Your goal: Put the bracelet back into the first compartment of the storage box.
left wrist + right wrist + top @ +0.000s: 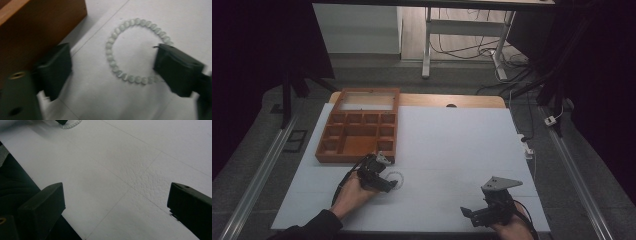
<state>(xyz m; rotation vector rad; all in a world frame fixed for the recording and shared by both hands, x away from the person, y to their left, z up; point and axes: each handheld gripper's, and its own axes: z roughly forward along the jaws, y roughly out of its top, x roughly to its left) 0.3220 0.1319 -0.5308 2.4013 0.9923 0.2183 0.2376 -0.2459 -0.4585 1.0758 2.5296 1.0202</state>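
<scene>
A bracelet of pale green beads (109, 46) lies flat in a ring on the white table sheet, just in front of the wooden tray's near right corner (37, 30). My left gripper (112, 62) points down over it with the jaws wide apart. The ring lies between them: the right jaw covers its edge and the left jaw stands clear of it. From above, the left gripper (387, 173) is at the bracelet (402, 178). My right gripper (468, 214) rests near the front edge, open (115, 195), with bare sheet between its jaws. The bracelet (72, 125) shows far off there.
A wooden tray with several compartments (352, 157) sits at the back left of the white sheet (452, 145). Beyond the table are desk legs and cables on the floor (492, 50). A sleeve comes in at the bottom left (312, 227).
</scene>
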